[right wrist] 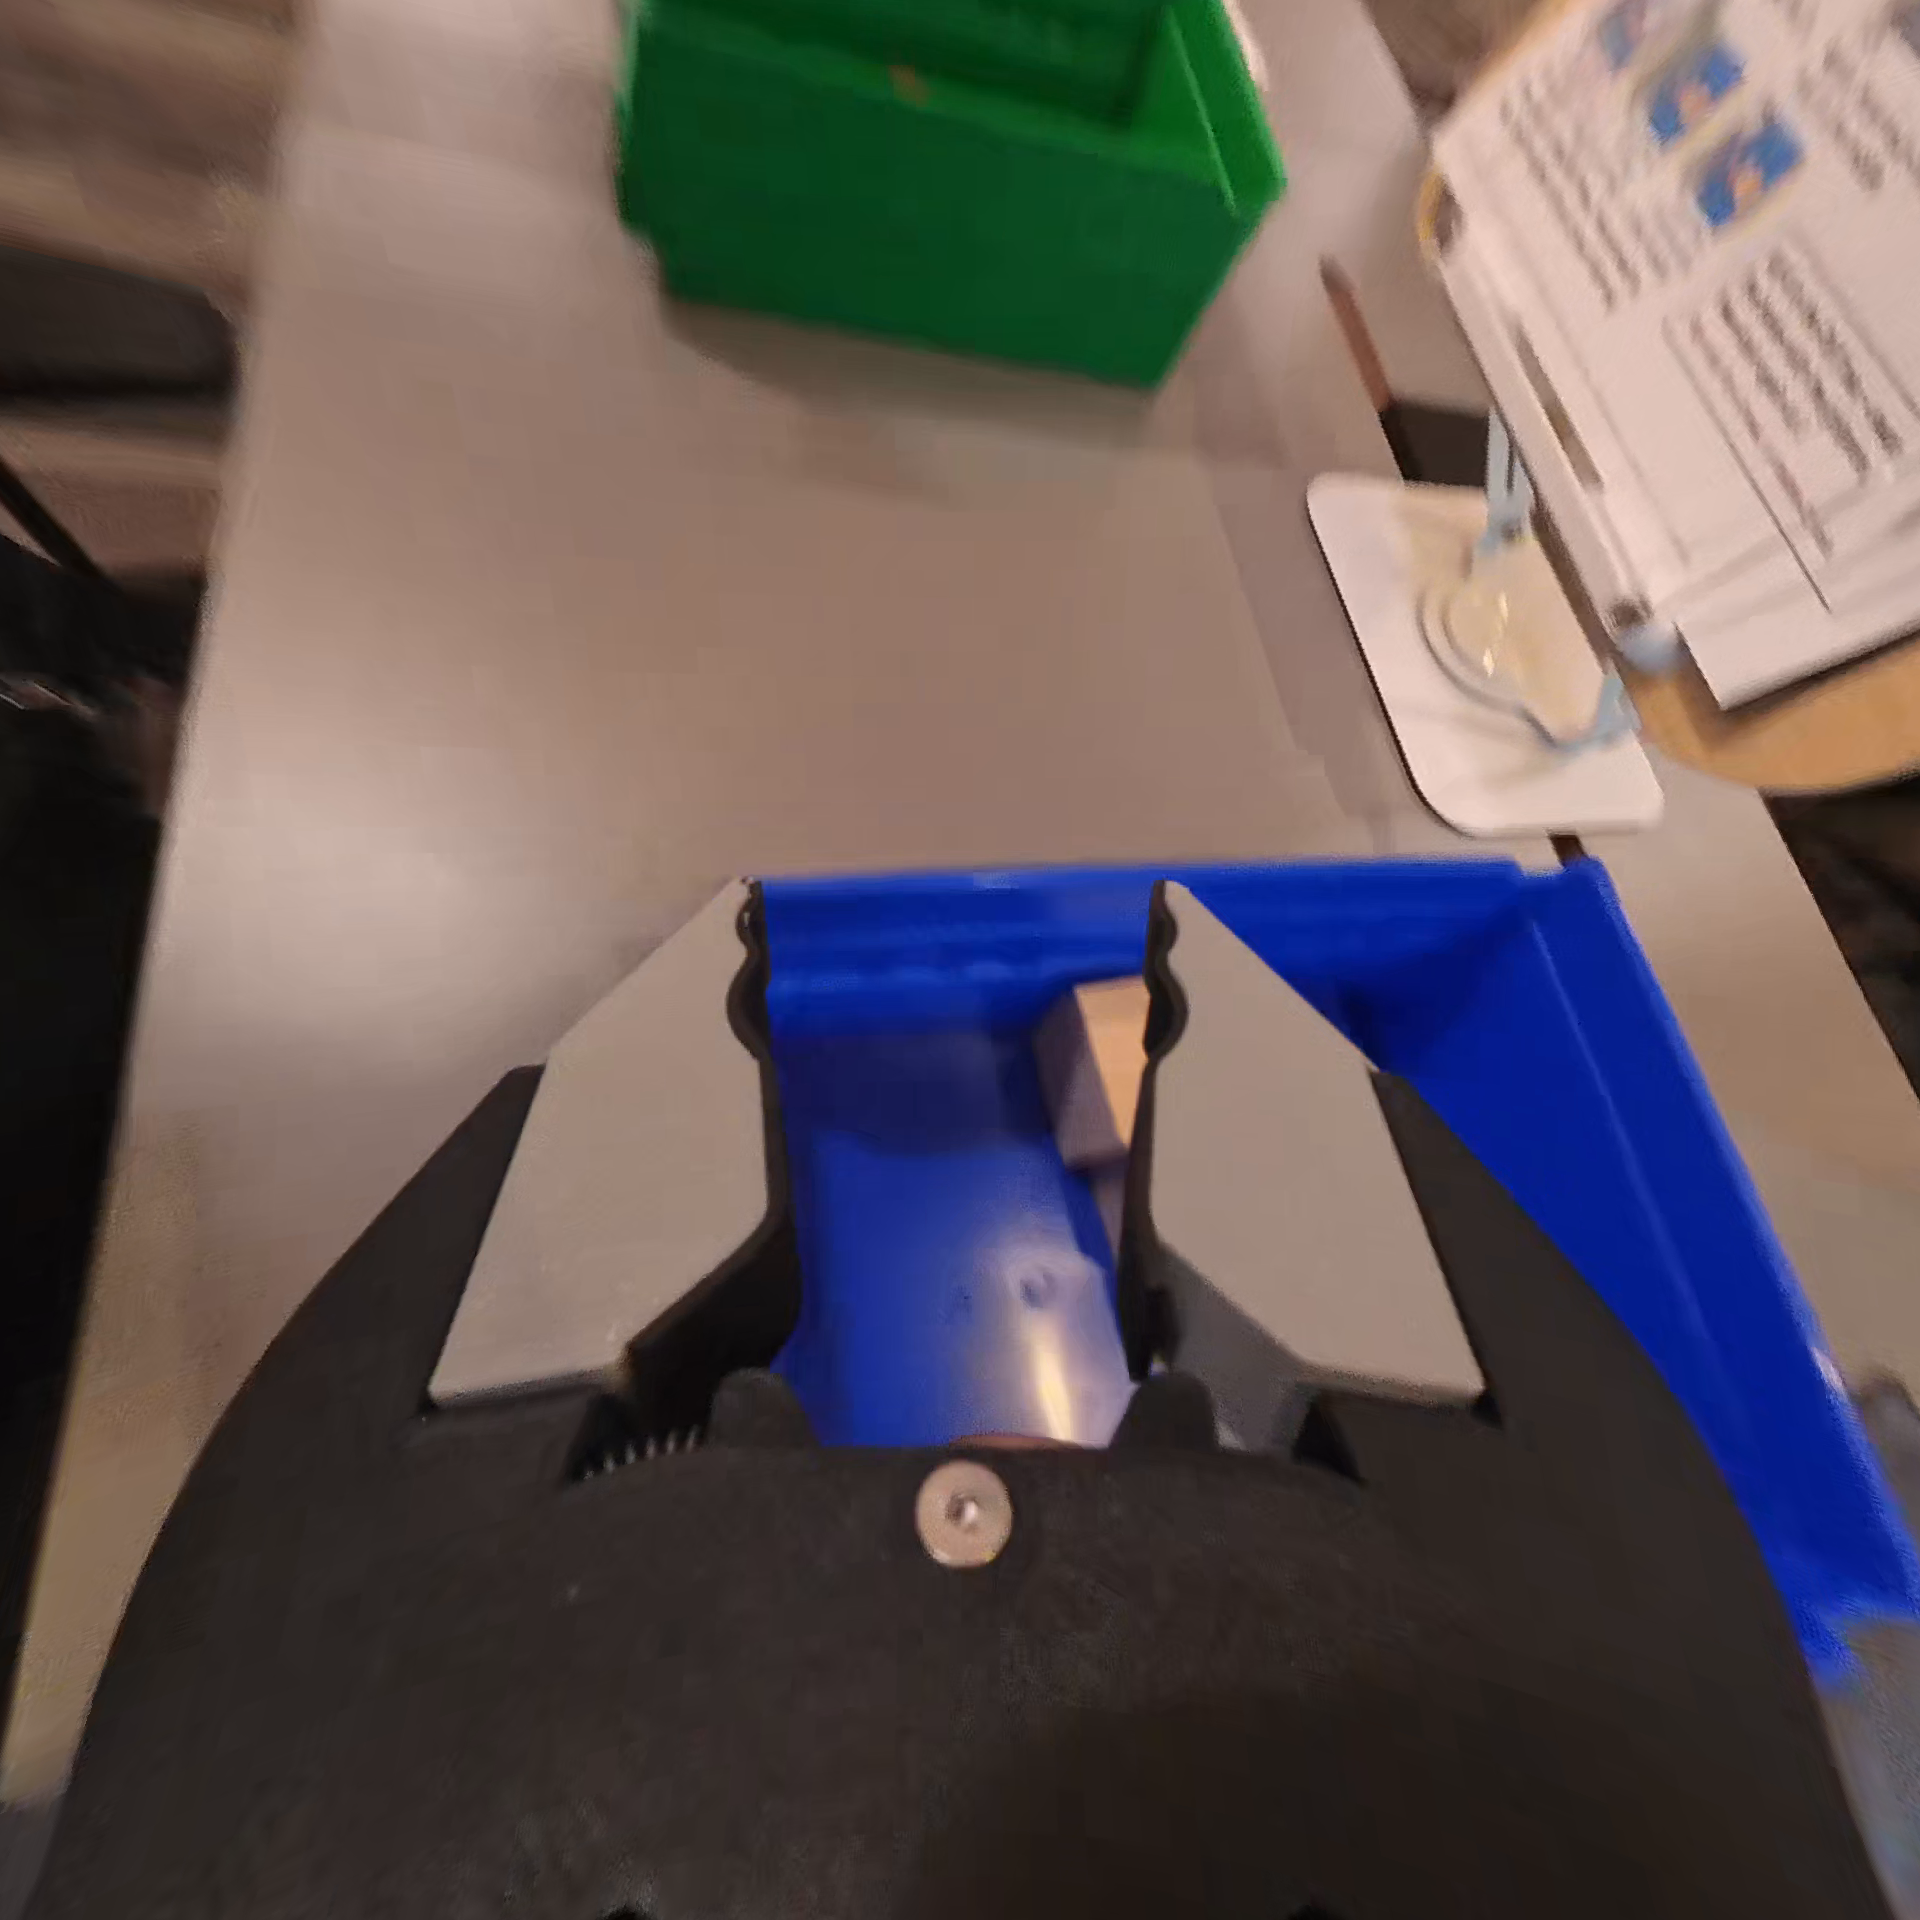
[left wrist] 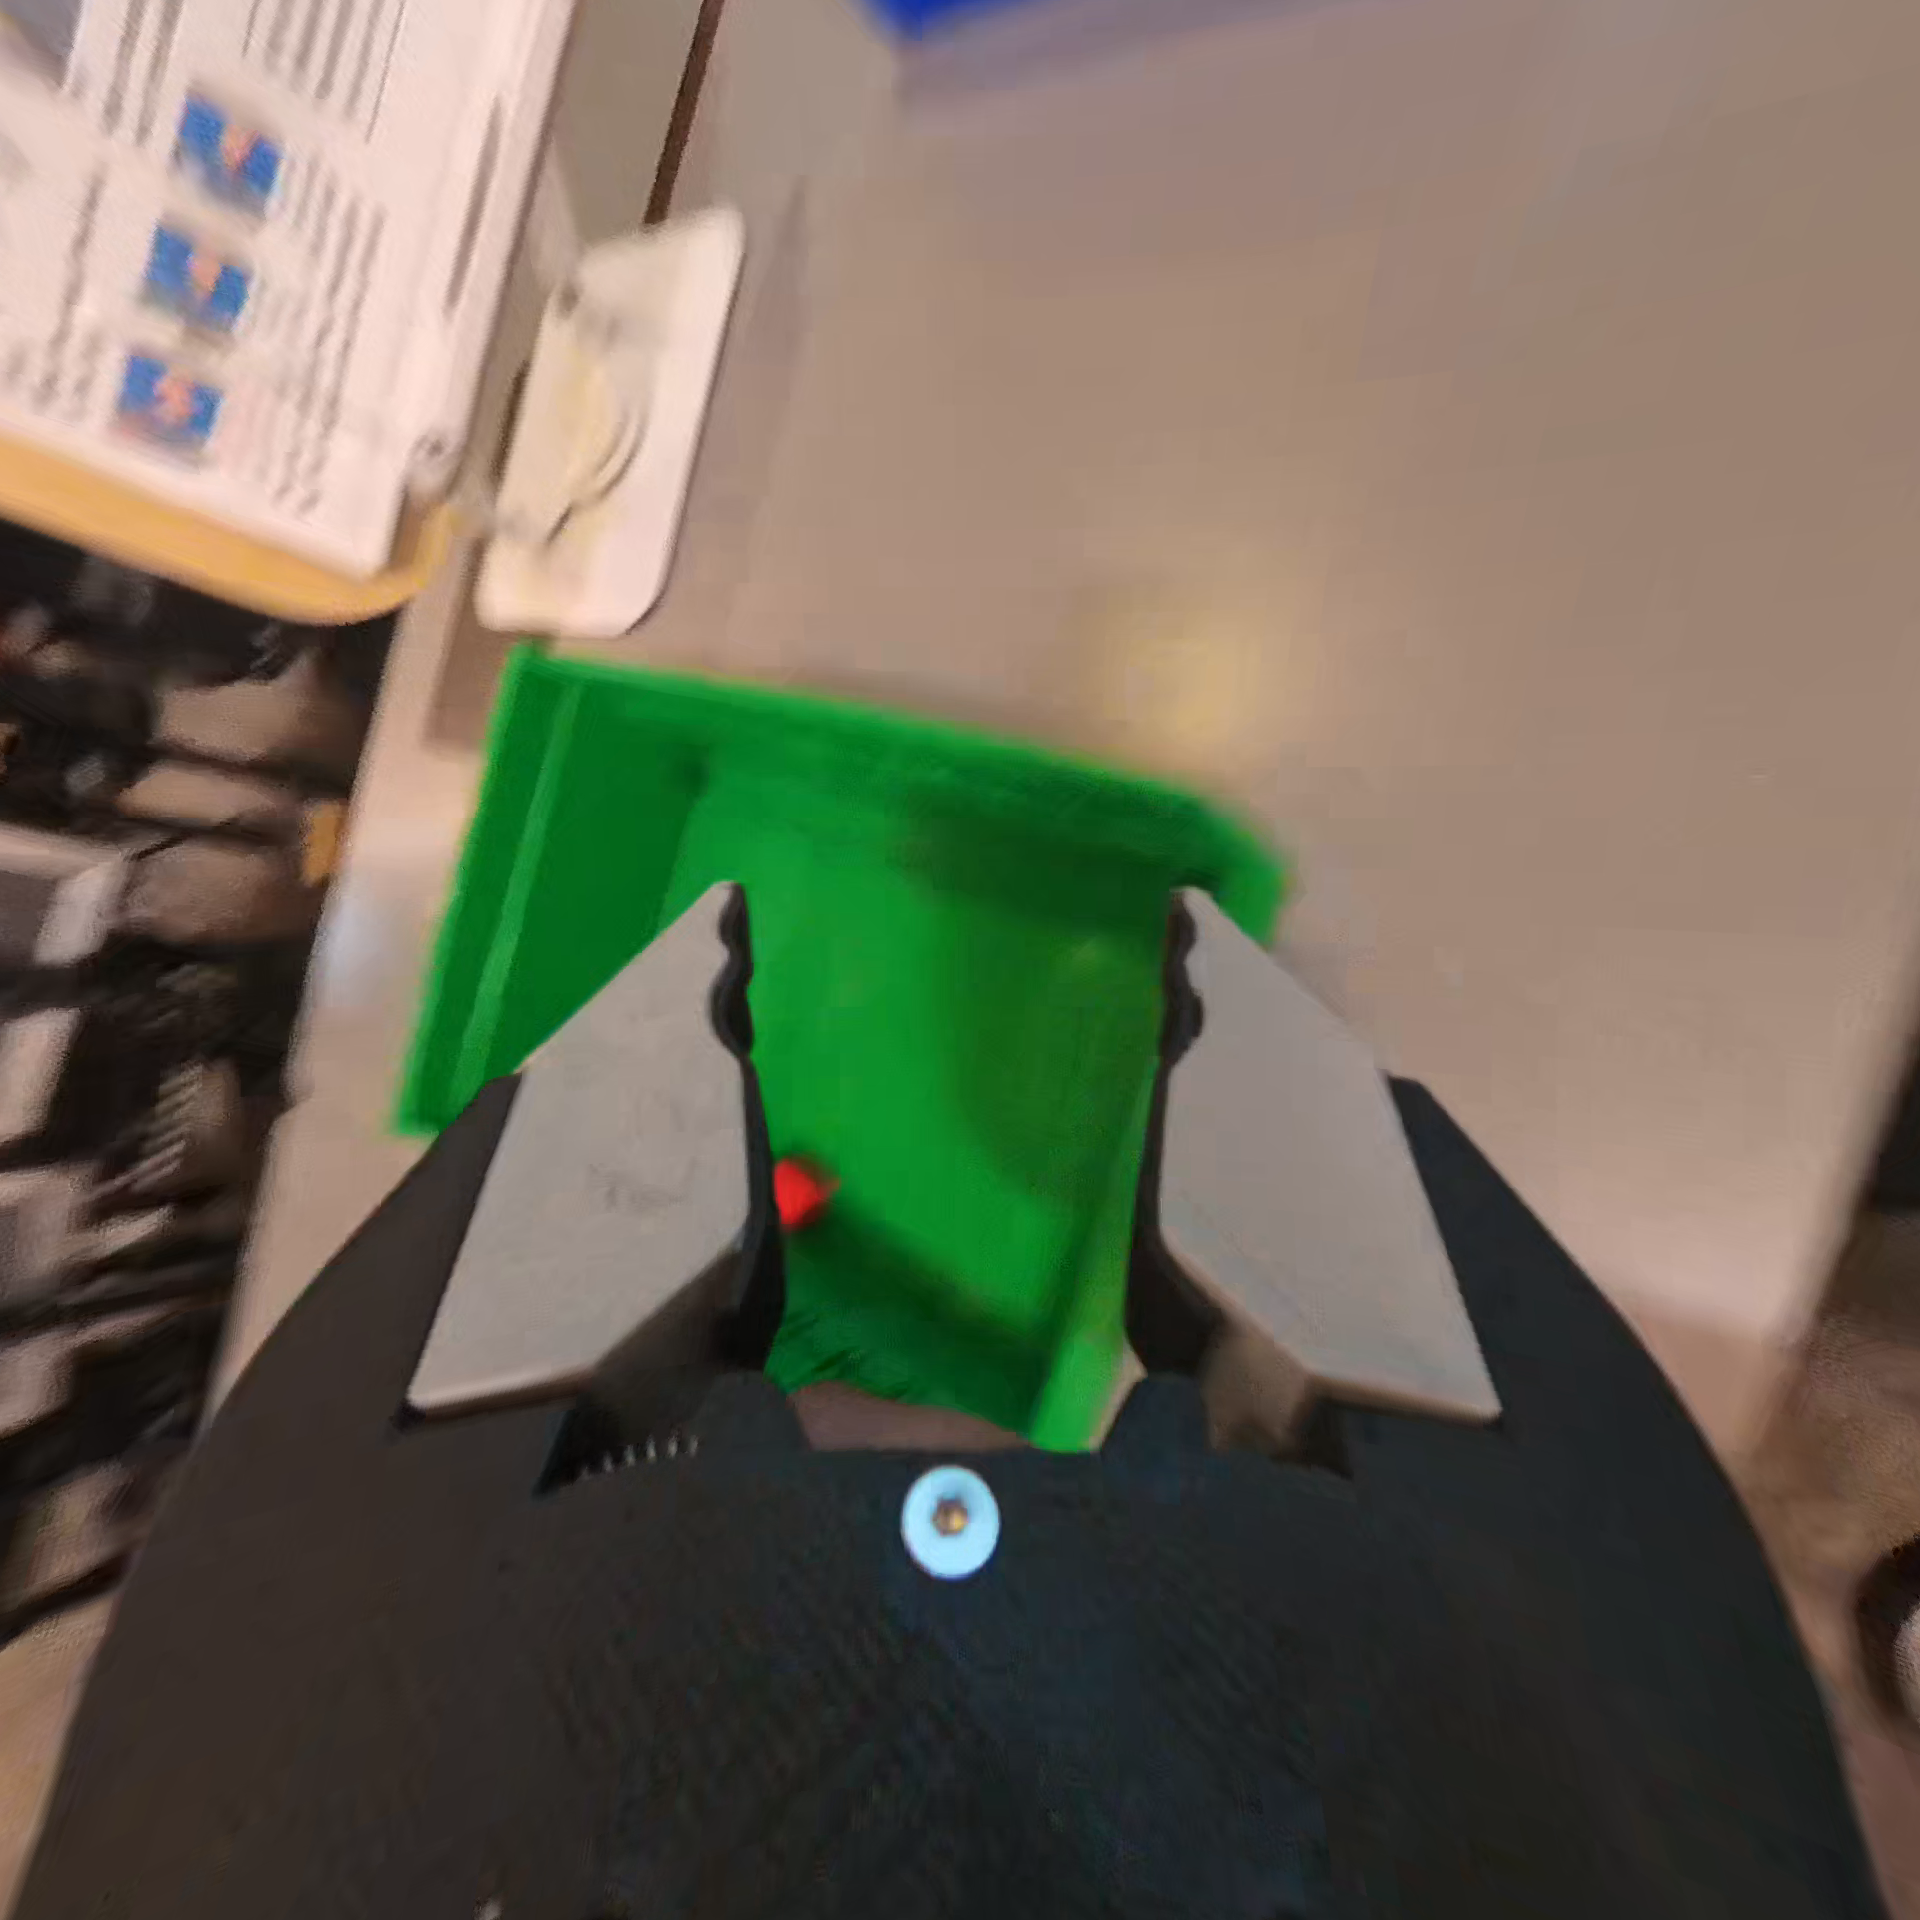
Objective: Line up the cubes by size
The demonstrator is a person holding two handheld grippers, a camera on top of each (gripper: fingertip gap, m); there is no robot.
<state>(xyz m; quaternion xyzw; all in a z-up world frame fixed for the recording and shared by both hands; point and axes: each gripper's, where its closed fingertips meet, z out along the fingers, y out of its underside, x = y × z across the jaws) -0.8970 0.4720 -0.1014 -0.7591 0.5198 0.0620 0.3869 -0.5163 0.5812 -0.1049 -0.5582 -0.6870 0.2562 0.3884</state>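
Observation:
In the left wrist view my left gripper (left wrist: 956, 914) is open above a green bin (left wrist: 582, 831). A small red cube (left wrist: 800, 1193) lies on the bin's floor beside the left finger; nothing is held. In the right wrist view my right gripper (right wrist: 951, 904) is open over a blue bin (right wrist: 1455, 987). A grey cube (right wrist: 1081, 1081) lies inside it, close to the right finger and partly hidden by it. The green bin also shows in the right wrist view (right wrist: 935, 229), far across the table. Both views are blurred.
A white card with a clear round thing on it (right wrist: 1475, 655) lies at the table's right edge, also in the left wrist view (left wrist: 613, 416). A clipboard with printed sheets (right wrist: 1714, 312) overhangs it. Grey tabletop (right wrist: 727, 623) lies between the bins. Dark clutter (left wrist: 135, 935) sits beyond the table's edge.

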